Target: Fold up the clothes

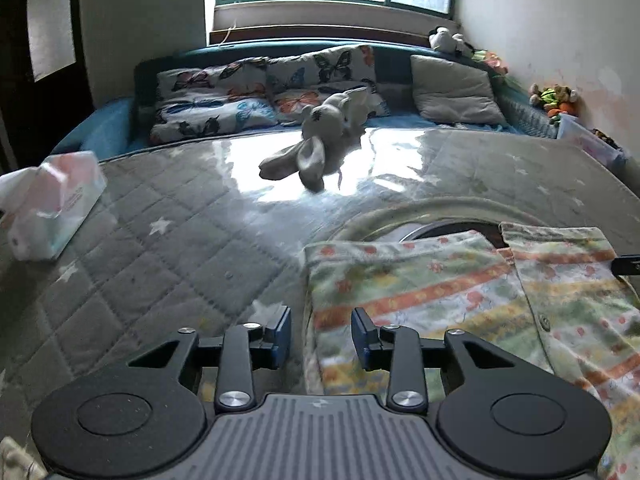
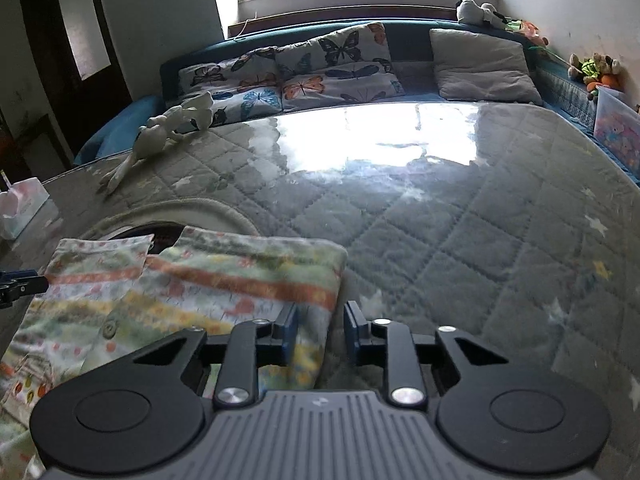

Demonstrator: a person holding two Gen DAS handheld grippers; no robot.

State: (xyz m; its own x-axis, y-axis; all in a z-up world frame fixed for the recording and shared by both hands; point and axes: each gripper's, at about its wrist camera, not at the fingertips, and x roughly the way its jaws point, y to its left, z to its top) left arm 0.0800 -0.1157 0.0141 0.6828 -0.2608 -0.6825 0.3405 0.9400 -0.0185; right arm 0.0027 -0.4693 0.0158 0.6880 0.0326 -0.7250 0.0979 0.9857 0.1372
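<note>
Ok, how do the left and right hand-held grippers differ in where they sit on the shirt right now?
The left hand-held gripper straddles the shirt's left edge; the right hand-held gripper straddles its right edge. The left one's right finger is over the cloth and its left finger over the quilt; the right one is mirrored. Both are open, with nothing gripped, and both point toward the pillows.

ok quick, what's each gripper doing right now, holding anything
Left gripper: open, holding nothing, straddling the left edge of the shirt.
Right gripper: open, holding nothing, straddling the shirt's right edge.
</note>
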